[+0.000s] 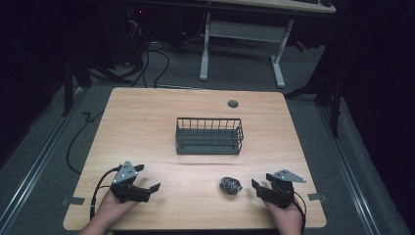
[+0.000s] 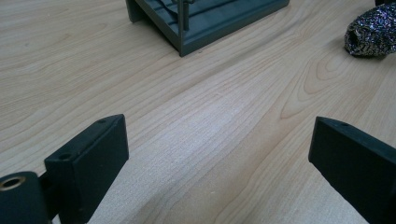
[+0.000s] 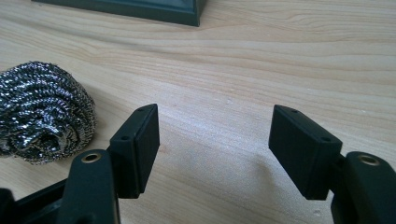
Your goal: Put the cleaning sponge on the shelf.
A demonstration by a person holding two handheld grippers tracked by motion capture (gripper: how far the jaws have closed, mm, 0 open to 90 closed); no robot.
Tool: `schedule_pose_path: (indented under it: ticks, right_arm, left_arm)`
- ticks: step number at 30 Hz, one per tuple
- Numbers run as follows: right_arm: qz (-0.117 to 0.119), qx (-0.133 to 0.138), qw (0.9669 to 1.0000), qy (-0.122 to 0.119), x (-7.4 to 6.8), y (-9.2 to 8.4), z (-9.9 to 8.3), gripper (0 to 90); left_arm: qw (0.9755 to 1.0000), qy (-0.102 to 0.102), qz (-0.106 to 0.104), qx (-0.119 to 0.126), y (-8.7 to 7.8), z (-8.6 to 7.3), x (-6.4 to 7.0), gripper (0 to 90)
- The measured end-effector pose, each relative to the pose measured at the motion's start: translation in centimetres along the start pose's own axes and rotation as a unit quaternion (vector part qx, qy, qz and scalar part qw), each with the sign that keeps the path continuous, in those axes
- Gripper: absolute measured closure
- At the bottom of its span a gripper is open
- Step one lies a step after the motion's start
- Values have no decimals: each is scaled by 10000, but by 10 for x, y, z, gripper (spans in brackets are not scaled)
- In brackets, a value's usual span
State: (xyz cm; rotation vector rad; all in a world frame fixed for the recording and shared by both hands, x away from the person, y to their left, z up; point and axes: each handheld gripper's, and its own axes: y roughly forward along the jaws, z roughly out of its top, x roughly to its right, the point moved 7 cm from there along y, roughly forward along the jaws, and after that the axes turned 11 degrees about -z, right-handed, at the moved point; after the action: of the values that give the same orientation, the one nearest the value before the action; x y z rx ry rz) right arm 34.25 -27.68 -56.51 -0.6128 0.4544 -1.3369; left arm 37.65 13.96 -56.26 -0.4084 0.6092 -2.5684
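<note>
A dark wire basket (image 1: 209, 135) stands empty at the middle of the wooden table (image 1: 147, 117). A steel-wool scourer (image 1: 230, 185) lies near the front edge, right of centre. My right gripper (image 1: 261, 179) rests just right of the scourer, open, with nothing between its jaws. In the right gripper view the scourer (image 3: 42, 112) lies left of and outside the open gripper (image 3: 215, 135), and the basket's base (image 3: 140, 9) is beyond. My left gripper (image 1: 148, 177) sits at the front left, wide open over bare wood. The left gripper view has the gripper (image 2: 219, 140), the basket's corner (image 2: 205, 18) and the scourer (image 2: 371, 30).
A round cable grommet (image 1: 233, 104) sits in the tabletop behind the basket. Tape marks lie at the front corners (image 1: 73, 200). Beyond the table stands a white-legged desk (image 1: 242, 34), with cables (image 1: 147, 63) on the grey floor.
</note>
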Motion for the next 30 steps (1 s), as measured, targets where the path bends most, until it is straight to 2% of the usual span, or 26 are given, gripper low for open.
schedule_pose_path:
  ticks: [1,7,14,20,22,24,30]
  right_arm:
    - [7,-20,10000,76,0,-1,0,337]
    - [-1,-81,9999,115,1,0,-3,336]
    - [11,-64,10000,74,1,0,-3,339]
    - [10,-162,9998,-146,0,1,-4,323]
    - [-63,-302,9992,-259,-2,1,-5,316]
    - [-55,-331,9990,-312,-2,2,-4,315]
    - [-132,-630,9968,-483,-5,3,6,261]
  left_arm:
    - [10000,2,-5,2,0,0,0,56]
    - [10000,4,-5,10,1,1,0,56]
    - [10000,2,6,-5,1,1,0,56]
    - [10000,6,-19,-34,2,0,2,56]
    - [10000,6,-27,-46,3,-1,2,56]
    - [10000,16,-29,-67,3,-1,2,56]
    - [10000,0,-16,-24,0,-1,1,56]
